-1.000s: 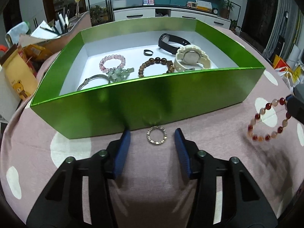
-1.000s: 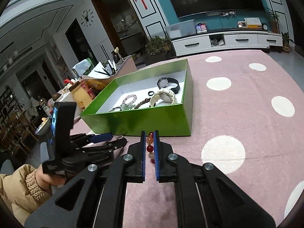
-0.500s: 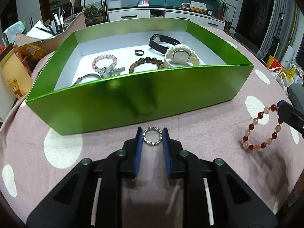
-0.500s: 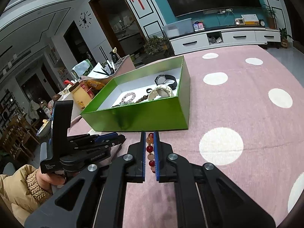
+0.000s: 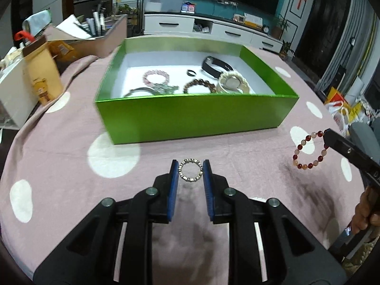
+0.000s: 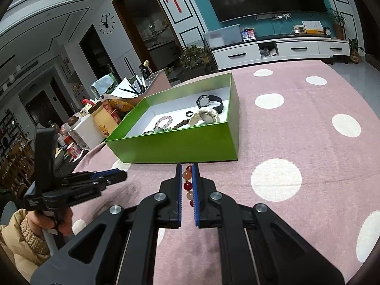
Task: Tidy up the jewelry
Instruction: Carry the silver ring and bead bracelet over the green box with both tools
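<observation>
My left gripper (image 5: 190, 166) is shut on a small silver ring (image 5: 190, 173) and holds it above the pink cloth, in front of the green box (image 5: 190, 116). My right gripper (image 6: 187, 168) is shut on a red and peach bead bracelet (image 6: 187, 185), which hangs in the air at the right of the left wrist view (image 5: 308, 150). The box holds a pink bead bracelet (image 5: 156, 77), a brown bead bracelet (image 5: 199, 86), a cream watch (image 5: 234, 84), a black band (image 5: 216, 67), a dark ring (image 5: 191, 72) and a silver bangle (image 5: 140, 91).
The table wears a pink cloth with white dots (image 6: 296, 142). Cartons, a yellow bag (image 5: 42, 80) and bottles crowd the table's left edge. The left gripper shows at the left of the right wrist view (image 6: 78, 185). A white TV cabinet (image 6: 280, 49) stands behind.
My left gripper closed on the silver ring and lifted it back from the box's front wall. My right gripper rose with the bead bracelet, still shut on it.
</observation>
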A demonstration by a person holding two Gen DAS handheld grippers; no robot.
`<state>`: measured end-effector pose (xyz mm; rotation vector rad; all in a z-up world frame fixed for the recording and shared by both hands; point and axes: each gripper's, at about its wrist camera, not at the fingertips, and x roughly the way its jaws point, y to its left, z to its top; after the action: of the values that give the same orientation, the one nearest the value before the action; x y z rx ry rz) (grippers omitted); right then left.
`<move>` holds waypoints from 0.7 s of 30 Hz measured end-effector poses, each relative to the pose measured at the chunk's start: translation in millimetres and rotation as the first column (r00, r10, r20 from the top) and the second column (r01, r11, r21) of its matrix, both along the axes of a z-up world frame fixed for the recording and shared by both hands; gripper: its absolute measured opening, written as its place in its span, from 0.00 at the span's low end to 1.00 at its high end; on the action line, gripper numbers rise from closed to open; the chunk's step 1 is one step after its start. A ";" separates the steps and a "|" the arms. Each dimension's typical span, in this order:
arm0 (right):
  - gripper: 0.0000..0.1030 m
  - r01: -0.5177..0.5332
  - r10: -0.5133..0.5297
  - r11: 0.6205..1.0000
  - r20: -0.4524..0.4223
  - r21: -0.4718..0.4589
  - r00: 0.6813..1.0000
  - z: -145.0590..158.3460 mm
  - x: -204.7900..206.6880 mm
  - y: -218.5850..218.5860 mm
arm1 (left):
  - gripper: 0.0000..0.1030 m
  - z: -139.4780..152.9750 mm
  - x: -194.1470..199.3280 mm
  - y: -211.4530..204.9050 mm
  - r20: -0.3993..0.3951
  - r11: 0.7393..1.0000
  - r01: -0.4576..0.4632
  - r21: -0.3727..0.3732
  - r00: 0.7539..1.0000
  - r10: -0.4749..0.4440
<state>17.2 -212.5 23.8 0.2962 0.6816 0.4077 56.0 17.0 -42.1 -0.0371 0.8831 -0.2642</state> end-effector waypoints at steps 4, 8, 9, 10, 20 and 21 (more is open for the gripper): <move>0.07 -0.005 0.005 1.000 0.013 0.003 1.000 7.7 -0.8 3.2 | 0.19 13.2 -3.3 20.4 0.018 0.999 -0.036 -0.032 0.999 0.037; 0.07 -0.009 0.008 1.000 0.028 0.012 1.000 16.7 -0.1 5.7 | 0.19 29.6 -0.6 33.5 0.049 0.997 -0.059 -0.045 0.997 0.061; 0.07 -0.010 0.010 1.000 0.032 0.014 0.999 19.5 0.5 6.7 | 0.19 34.9 1.2 36.0 0.059 0.997 -0.064 -0.044 0.996 0.066; 0.07 -0.011 0.010 1.000 0.036 0.014 0.999 21.6 0.5 7.5 | 0.19 38.4 2.2 36.9 0.067 0.997 -0.067 -0.042 0.995 0.069; 0.07 -0.008 0.009 1.000 0.080 -0.009 0.997 47.4 16.4 17.8 | 0.20 71.8 26.3 38.1 0.133 0.996 -0.085 -0.011 0.988 0.085; 0.07 -0.008 0.009 1.000 0.082 -0.014 0.997 49.1 18.8 19.4 | 0.20 74.4 27.2 37.3 0.137 0.996 -0.083 -0.011 0.987 0.084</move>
<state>36.1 -193.1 72.9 0.2619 0.6049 0.4207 83.2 54.2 32.3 -0.0599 0.7420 -0.1882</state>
